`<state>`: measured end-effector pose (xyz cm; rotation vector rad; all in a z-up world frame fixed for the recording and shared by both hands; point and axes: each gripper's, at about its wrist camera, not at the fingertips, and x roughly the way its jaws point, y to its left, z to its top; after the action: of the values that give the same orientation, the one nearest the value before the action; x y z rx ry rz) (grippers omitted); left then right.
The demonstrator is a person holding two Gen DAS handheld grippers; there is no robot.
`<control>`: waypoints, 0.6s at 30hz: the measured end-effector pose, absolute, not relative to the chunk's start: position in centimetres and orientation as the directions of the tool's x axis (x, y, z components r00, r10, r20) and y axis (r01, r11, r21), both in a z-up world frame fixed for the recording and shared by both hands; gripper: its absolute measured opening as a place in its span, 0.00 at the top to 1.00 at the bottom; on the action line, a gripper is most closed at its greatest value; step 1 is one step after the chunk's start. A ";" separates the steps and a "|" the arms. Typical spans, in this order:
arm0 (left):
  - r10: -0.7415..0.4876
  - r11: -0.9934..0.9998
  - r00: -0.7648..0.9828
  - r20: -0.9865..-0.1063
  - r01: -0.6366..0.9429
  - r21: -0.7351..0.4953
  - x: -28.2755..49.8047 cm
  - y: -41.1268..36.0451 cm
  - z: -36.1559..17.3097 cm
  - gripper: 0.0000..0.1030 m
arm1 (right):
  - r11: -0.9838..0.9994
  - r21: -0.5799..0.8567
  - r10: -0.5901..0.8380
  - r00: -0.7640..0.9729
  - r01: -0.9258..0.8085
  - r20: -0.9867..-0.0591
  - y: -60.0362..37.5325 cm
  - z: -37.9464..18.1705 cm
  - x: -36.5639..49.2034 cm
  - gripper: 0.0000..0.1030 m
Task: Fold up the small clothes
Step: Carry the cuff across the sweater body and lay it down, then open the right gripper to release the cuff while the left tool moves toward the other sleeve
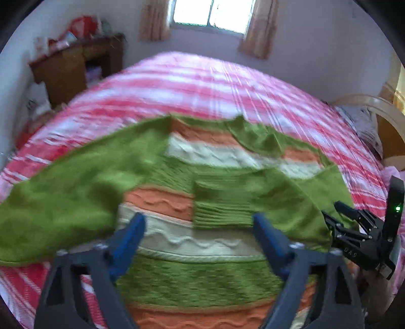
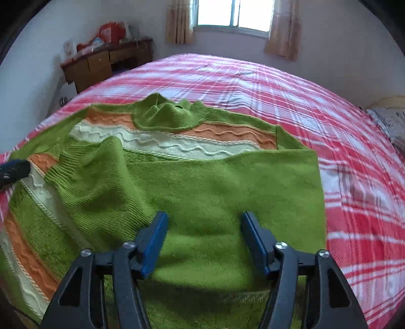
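A small green knit sweater (image 1: pixel 200 192) with orange and cream wavy stripes lies flat on the bed, collar (image 2: pixel 167 116) at the far side. Its right sleeve (image 2: pixel 202 182) is folded across the body, with the ribbed cuff (image 1: pixel 220 210) near the middle. Its left sleeve (image 1: pixel 63 187) lies spread out to the left. My left gripper (image 1: pixel 198 227) is open and empty just above the sweater's lower body. My right gripper (image 2: pixel 203 227) is open and empty above the folded sleeve. The right gripper also shows at the right edge of the left wrist view (image 1: pixel 354 222).
The sweater lies on a bed with a red, pink and white plaid cover (image 2: pixel 291 101). A wooden desk (image 2: pixel 101 63) with clutter stands at the back left. A curtained window (image 2: pixel 233 15) is at the far wall. A headboard and pillow (image 1: pixel 367 124) are at the right.
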<state>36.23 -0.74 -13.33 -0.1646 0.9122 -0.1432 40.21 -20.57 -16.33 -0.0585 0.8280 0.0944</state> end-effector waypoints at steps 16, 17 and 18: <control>-0.137 0.990 0.607 -0.782 0.064 -0.124 33.9 -1.5 -13.9 0.96 | 0.997 0.063 0.081 0.698 -0.052 -0.712 -22.4 -16.1 39.6 0.29; -0.133 0.991 0.605 -0.785 0.061 -0.120 33.8 -1.5 -14.2 0.96 | 0.997 0.063 0.082 0.695 -0.053 -0.714 -22.5 -16.2 39.7 0.29; -0.121 0.992 0.604 -0.788 0.058 -0.108 34.1 -1.6 -14.5 0.94 | 0.996 0.067 0.086 0.690 -0.055 -0.718 -22.5 -16.1 39.8 0.29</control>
<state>34.08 -1.58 -14.51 -0.0745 0.9165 -0.1035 39.77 -22.47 -16.12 0.0408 0.8048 0.0793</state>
